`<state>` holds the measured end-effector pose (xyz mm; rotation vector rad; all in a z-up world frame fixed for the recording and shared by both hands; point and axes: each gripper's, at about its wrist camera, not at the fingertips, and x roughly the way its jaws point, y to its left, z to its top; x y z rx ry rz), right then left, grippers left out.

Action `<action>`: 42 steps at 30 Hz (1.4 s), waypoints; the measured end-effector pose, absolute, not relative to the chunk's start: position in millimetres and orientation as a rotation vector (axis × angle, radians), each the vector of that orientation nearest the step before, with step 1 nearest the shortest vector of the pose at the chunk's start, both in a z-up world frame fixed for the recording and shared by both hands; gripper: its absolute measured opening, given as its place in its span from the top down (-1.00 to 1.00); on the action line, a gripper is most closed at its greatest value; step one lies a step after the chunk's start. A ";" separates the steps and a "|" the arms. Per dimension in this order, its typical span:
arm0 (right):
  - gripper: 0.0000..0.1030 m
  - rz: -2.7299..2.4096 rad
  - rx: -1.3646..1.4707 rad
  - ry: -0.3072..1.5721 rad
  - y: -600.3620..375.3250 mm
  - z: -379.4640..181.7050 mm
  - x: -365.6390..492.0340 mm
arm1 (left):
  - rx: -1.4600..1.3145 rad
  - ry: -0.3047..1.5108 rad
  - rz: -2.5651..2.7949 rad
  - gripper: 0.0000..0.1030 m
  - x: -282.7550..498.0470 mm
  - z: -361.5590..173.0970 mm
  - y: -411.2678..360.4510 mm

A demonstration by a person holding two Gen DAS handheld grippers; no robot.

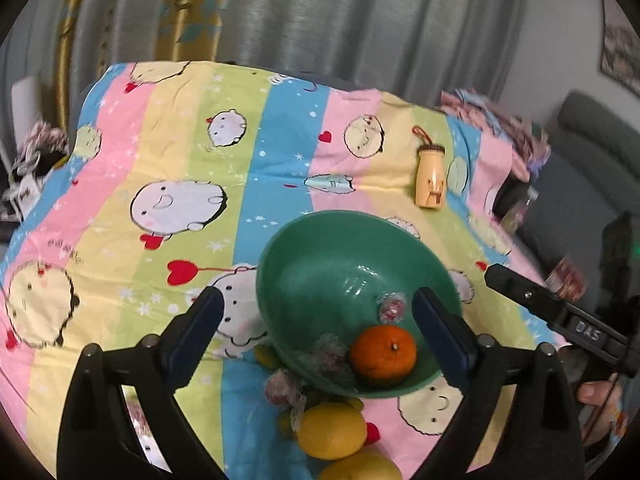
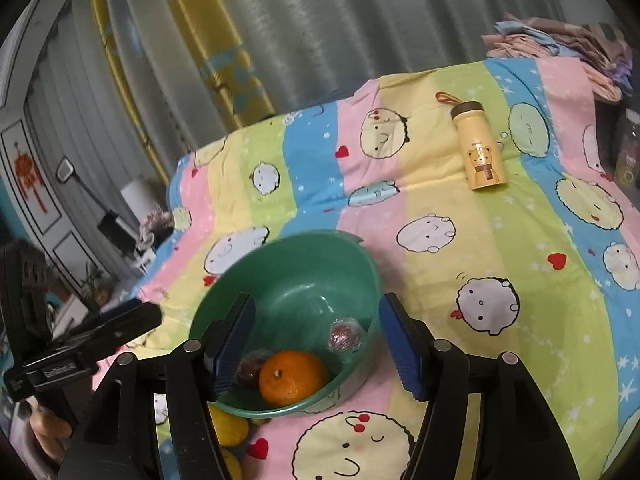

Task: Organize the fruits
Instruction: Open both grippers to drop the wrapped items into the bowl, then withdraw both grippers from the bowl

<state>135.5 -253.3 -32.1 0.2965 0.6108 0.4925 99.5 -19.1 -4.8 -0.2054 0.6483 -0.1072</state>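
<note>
Both sets of jaws stand spread with nothing between them: the left gripper [image 1: 318,312] and the right gripper [image 2: 316,330] hover over the green bowl [image 1: 304,264], which sits on the striped cartoon cloth [image 1: 200,152] covering the table. Inside the bowl lie an orange [image 1: 382,356] and wrapped candies [image 1: 392,306]. Lemons [image 1: 330,430] rest on the cloth just beside the bowl's near rim. A yellow bottle [image 1: 430,178] lies well apart.

Beside the green bowl [image 1: 304,248], lemons [image 1: 332,430] lie half hidden — one cut by the frame's lower edge — wrapped sweets [image 1: 286,390] too blurred to identify.
</note>
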 end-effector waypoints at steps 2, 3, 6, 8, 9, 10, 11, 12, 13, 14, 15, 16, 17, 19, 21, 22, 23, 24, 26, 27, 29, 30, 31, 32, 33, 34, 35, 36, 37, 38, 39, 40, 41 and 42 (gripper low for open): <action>-0.26 0.491 0.313 0.608 -256.3 -30.7 134.7 | -0.239 0.647 -0.103 -0.85 89.1 -3.4 -10.7; -0.27 0.494 0.318 0.608 -257.0 -30.1 133.8 | -0.246 0.645 -0.100 -0.86 85.2 -3.3 -8.3; -0.27 0.502 0.323 0.608 -257.5 -28.6 130.8 | -0.268 0.640 -0.084 -0.90 65.9 -6.2 2.1; -0.27 0.508 0.323 0.608 -257.9 -27.8 128.6 | -0.279 0.644 -0.061 -0.93 55.0 -10.8 8.5; -0.27 0.513 0.321 0.608 -256.7 -27.1 126.5 | -0.287 0.652 -0.046 -0.93 47.4 -15.0 12.3; -0.27 0.516 0.319 0.608 -256.9 -27.0 125.4 | -0.291 0.657 -0.037 -0.93 42.4 -18.3 14.8; -0.27 0.519 0.313 0.605 -255.6 -25.8 122.8 | -0.295 0.667 -0.026 -0.93 35.7 -23.0 17.7; -0.27 0.523 0.308 0.603 -255.0 -25.0 120.8 | -0.295 0.680 -0.018 -0.93 30.5 -27.1 19.9; -0.27 0.530 0.300 0.601 -253.5 -23.7 118.3 | -0.295 0.687 -0.011 -0.93 25.5 -30.3 22.5; -0.27 0.537 0.293 0.600 -252.0 -22.6 115.6 | -0.297 0.697 -0.006 -0.93 19.2 -34.3 24.4; -0.27 0.543 0.286 0.599 -250.3 -21.9 112.8 | -0.297 0.707 -0.005 -0.93 13.6 -37.7 26.1; -0.27 0.550 0.279 0.599 -248.5 -21.4 110.5 | -0.293 0.716 -0.004 -0.93 8.1 -40.6 26.3; -0.27 0.561 0.269 0.602 -245.8 -21.1 107.5 | -0.283 0.724 -0.005 -0.93 2.4 -43.5 25.3; -0.27 0.577 0.257 0.602 -242.0 -21.2 101.8 | -0.257 0.738 -0.012 -0.93 -6.8 -47.8 22.0; -0.27 0.604 0.258 0.608 -239.7 -23.3 95.8 | -0.219 0.753 -0.023 -0.93 -15.4 -52.5 17.1; -0.27 0.624 0.256 0.617 -238.0 -25.4 92.1 | -0.205 0.764 -0.039 -0.93 -19.2 -55.1 13.9; -0.27 0.651 0.248 0.629 -235.4 -28.1 88.0 | -0.200 0.774 -0.059 -0.93 -22.4 -57.7 11.0; -0.27 0.668 0.236 0.635 -233.2 -30.8 83.6 | -0.200 0.780 -0.071 -0.93 -22.8 -58.8 9.7; -0.27 0.687 0.201 0.649 -228.5 -37.5 74.8 | -0.218 0.791 -0.116 -0.93 -26.5 -62.2 6.0; -0.27 0.695 0.181 0.659 -226.2 -42.2 70.1 | -0.235 0.798 -0.134 -0.93 -28.2 -63.6 5.5; -0.27 0.712 0.150 0.692 -221.5 -53.5 61.7 | -0.284 0.812 -0.170 -0.93 -28.6 -66.0 5.0; -0.27 0.718 0.140 0.704 -220.4 -58.1 58.0 | -0.299 0.815 -0.178 -0.93 -29.2 -65.9 4.1; -0.27 0.726 0.133 0.716 -219.0 -62.9 53.5 | -0.316 0.818 -0.184 -0.93 -29.3 -66.6 4.1; -0.27 0.742 0.124 0.730 -217.6 -67.6 49.4 | -0.328 0.818 -0.188 -0.93 -29.2 -66.8 3.5; -0.27 0.765 0.099 0.749 -213.4 -74.1 43.4 | -0.344 0.821 -0.193 -0.93 -29.3 -67.3 2.8; -0.27 0.774 0.078 0.757 -209.7 -76.9 40.0 | -0.368 0.825 -0.202 -0.93 -28.7 -68.5 3.6; -0.27 0.789 0.040 0.772 -203.9 -82.8 35.1 | -0.384 0.829 -0.209 -0.93 -28.8 -68.9 3.6; -0.27 0.801 0.003 0.789 -197.5 -88.4 31.7 | -0.400 0.836 -0.216 -0.93 -27.2 -69.8 3.4; -0.27 0.803 -0.021 0.798 -192.6 -92.3 30.4 | -0.417 0.845 -0.225 -0.93 -25.9 -71.5 3.0; -0.27 0.806 -0.051 0.814 -185.9 -97.0 29.8 | -0.432 0.855 -0.234 -0.93 -24.3 -73.1 2.2; -0.27 0.813 -0.065 0.825 -181.5 -100.4 29.7 | -0.436 0.859 -0.237 -0.93 -23.6 -73.4 0.9; -0.27 0.824 -0.076 0.834 -176.9 -103.7 29.7 | -0.433 0.863 -0.237 -0.93 -21.7 -74.0 -1.4; -0.27 0.833 -0.080 0.841 -174.4 -106.2 29.6 | -0.427 0.865 -0.238 -0.93 -21.1 -74.0 -3.7; -0.27 0.842 -0.086 0.852 -170.6 -109.4 30.0 | -0.423 0.866 -0.239 -0.93 -20.4 -73.9 -5.2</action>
